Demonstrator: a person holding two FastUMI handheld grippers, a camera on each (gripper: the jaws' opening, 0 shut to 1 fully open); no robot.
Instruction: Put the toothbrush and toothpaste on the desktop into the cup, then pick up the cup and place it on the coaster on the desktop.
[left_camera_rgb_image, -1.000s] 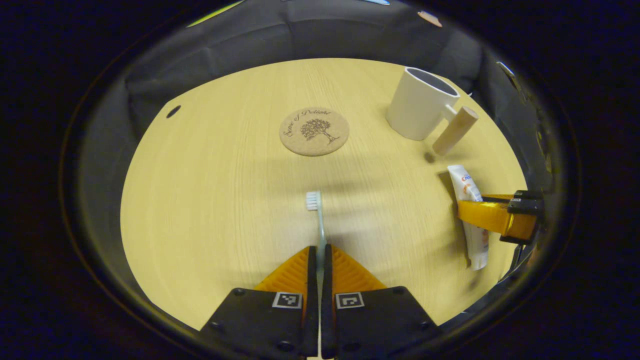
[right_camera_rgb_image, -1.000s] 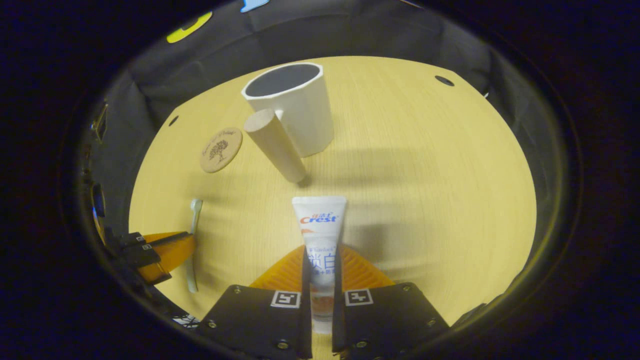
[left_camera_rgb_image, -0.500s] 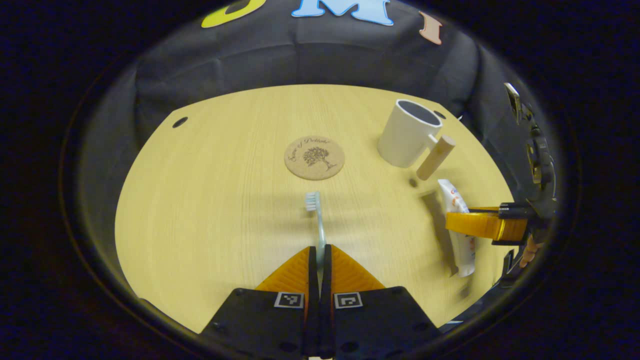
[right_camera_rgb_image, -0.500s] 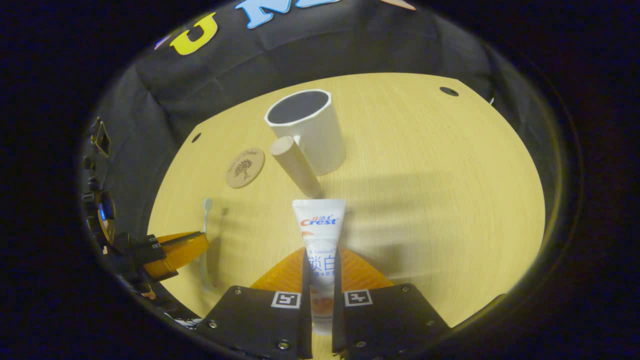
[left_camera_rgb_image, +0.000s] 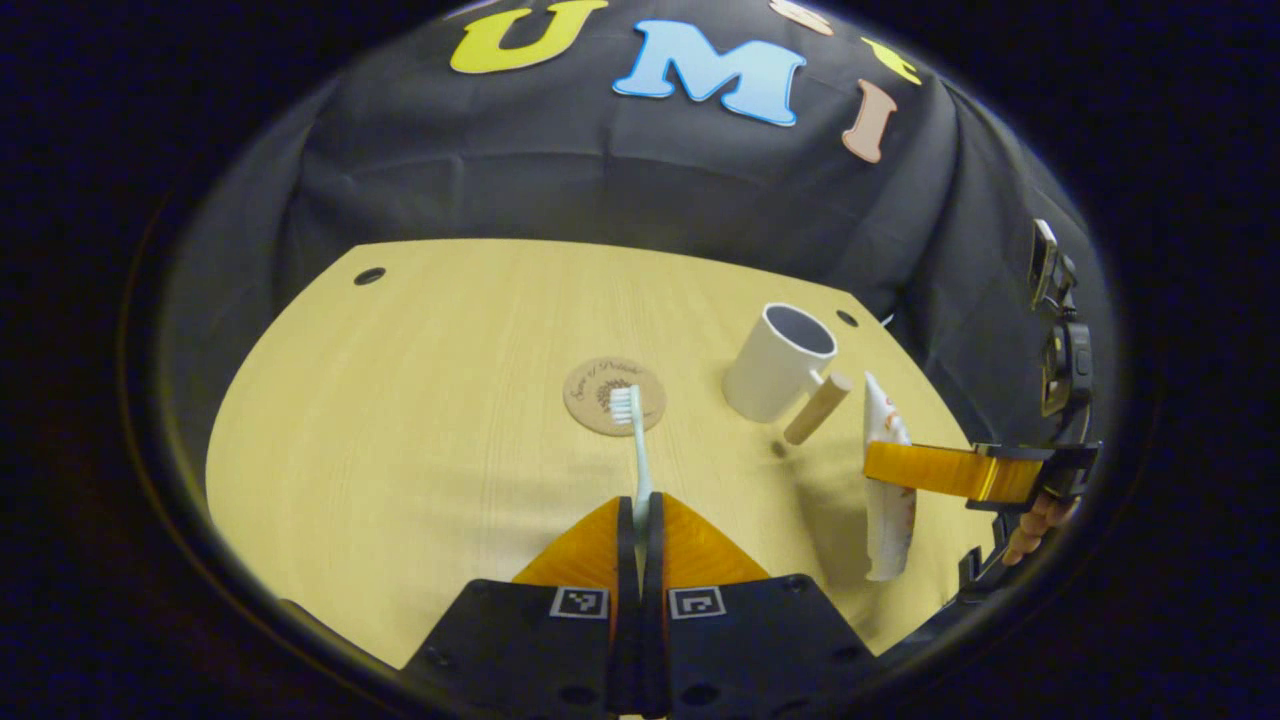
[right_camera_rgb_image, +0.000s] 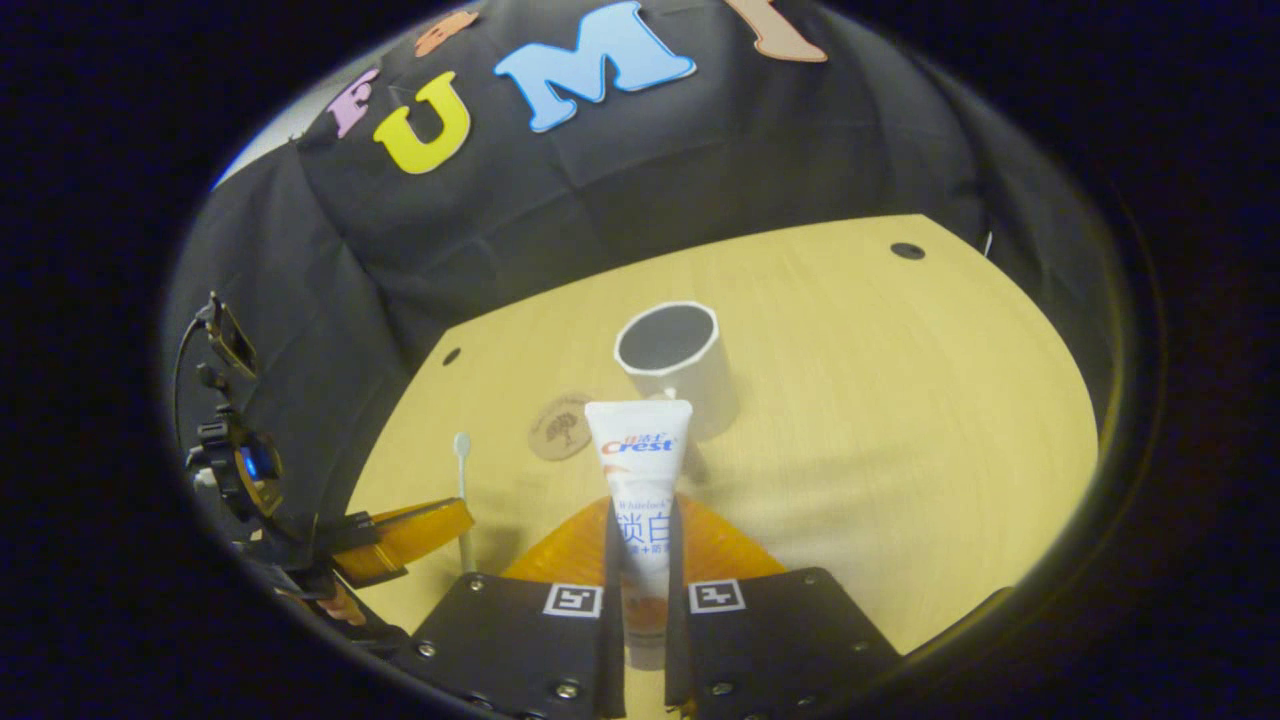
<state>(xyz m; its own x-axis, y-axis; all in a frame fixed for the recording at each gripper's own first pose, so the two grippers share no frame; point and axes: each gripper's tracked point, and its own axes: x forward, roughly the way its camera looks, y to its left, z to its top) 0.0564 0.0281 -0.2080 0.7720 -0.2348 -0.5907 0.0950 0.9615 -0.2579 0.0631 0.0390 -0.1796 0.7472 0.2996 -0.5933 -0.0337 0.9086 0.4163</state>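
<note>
Right now my left gripper (left_camera_rgb_image: 640, 515) is clamped on the toothbrush (left_camera_rgb_image: 636, 452), both orange ribbed fingers pressed flat against the lower handle, the white bristle head pointing away from me above the desktop (left_camera_rgb_image: 400, 420). It is a thin, stiff plastic stick, very light, and I judge it smooth enough to swivel in the grip if the head knocks something, so a hold low on the handle suits a head-up drop.

My right gripper (right_camera_rgb_image: 642, 540) is pinched on the toothpaste (right_camera_rgb_image: 638, 480), fingers squeezing the tube near its cap end, the flat crimped end up. The tube is soft and glossy; I would expect it to dent and perhaps slide under pressure, so a firm grip on the stiffer part near the cap seems safest.

Farther off, slightly to the left, lies the coaster (right_camera_rgb_image: 560, 428), a flat round cork disc, matte and grippy-looking. Just right of it stands the cup (right_camera_rgb_image: 680, 365), white, smooth-walled, upright and empty, with a pale wooden peg handle (left_camera_rgb_image: 818, 408) sticking out toward me. It looks rigid and heavier than the rest; the handle or the rim is where I would take it.
</note>
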